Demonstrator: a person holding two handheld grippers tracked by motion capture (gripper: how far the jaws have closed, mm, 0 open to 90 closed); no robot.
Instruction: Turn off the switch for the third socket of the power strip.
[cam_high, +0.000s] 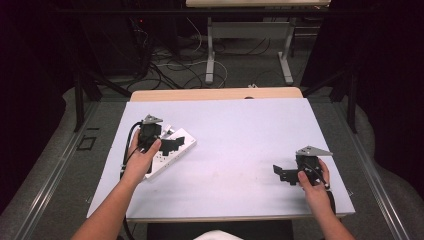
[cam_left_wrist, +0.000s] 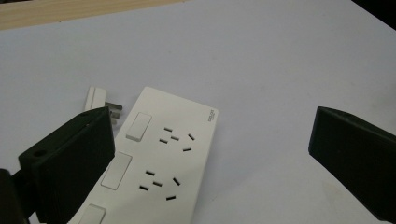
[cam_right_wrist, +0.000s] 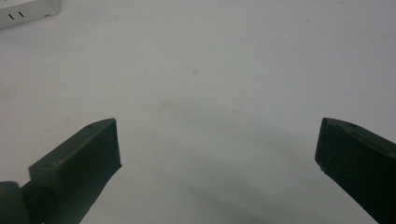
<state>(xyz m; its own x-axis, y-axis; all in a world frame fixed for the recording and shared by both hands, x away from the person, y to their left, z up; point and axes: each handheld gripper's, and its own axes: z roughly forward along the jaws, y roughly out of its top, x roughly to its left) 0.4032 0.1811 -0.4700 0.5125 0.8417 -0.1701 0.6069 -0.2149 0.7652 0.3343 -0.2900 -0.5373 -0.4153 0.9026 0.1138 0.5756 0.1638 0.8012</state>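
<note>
Left gripper (cam_left_wrist: 212, 154): jaws wide apart, nothing between the pads, hovering over the white power strip (cam_left_wrist: 159, 163) near the table's (cam_high: 240, 125) left edge. Small white plug (cam_left_wrist: 99, 101) lies beside the strip's far end. Right gripper (cam_high: 287, 174): jaws apart, empty, near the right edge.

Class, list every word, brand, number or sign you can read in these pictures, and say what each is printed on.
Small grey print at a corner of the white power strip: too small and blurred to read.
No other text, number or sign is legible anywhere.
</note>
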